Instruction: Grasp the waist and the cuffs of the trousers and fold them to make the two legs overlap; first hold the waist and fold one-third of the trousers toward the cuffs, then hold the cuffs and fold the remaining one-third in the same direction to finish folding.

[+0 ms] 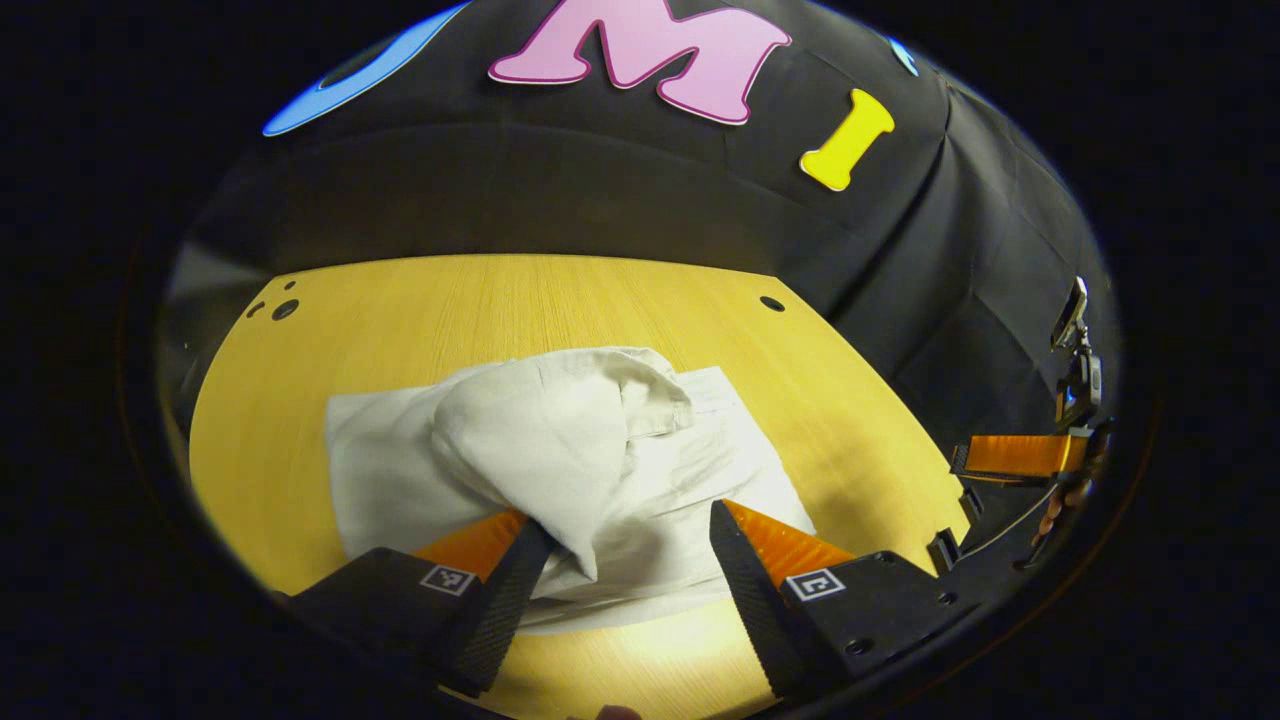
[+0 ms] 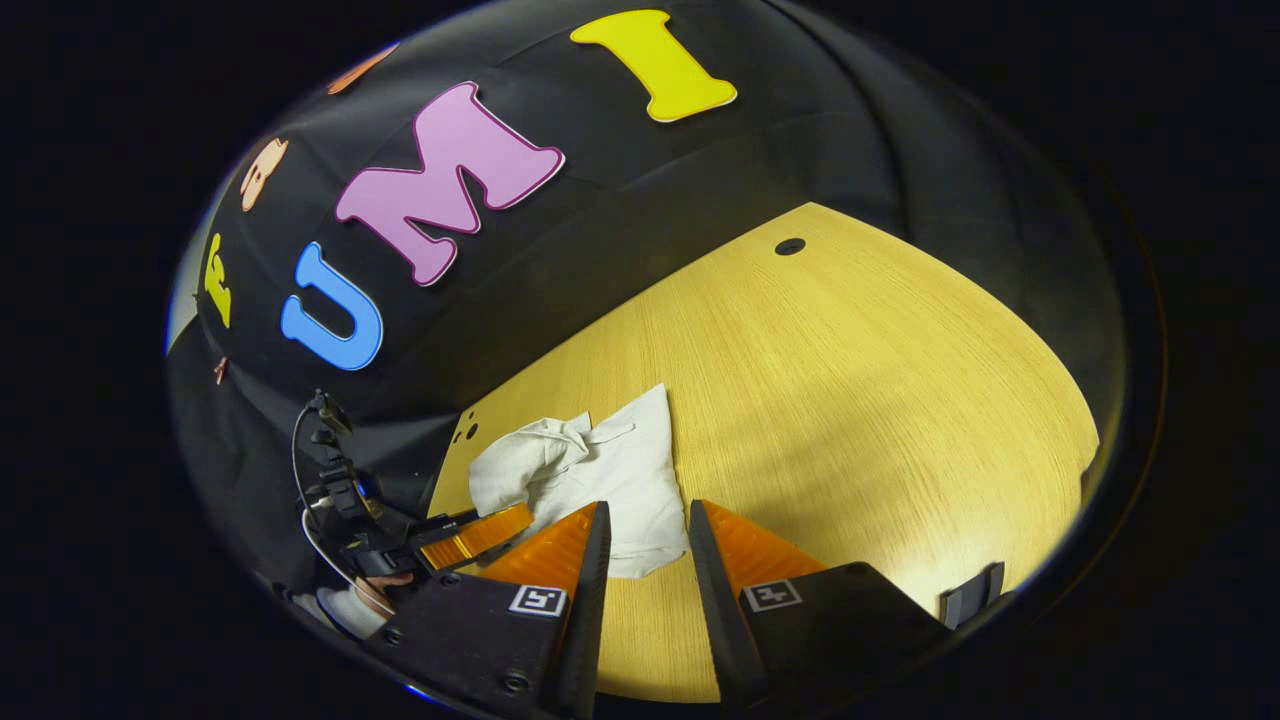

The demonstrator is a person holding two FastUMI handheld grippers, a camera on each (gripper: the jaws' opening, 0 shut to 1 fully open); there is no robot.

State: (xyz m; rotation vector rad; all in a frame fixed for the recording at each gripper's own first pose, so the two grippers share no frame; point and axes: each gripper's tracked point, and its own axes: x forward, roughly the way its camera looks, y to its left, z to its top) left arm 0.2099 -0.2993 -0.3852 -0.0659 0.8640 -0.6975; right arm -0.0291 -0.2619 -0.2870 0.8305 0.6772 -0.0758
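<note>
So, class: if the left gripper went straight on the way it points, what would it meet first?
Most likely the bunched fold of the trousers, lying on the table between the open fingers of the left gripper; depth is uncertain.

Wooden table, black cloth wall

— What are we seeing on the left gripper?

— Behind each jaw we're finding a black block carrying a small square black-and-white marker and dark screw holes.

— And on the right gripper?

— We're noting the same marked blocks and screws. Left of its jaws, we're spotting a white sleeve with looping black cables above.
</note>
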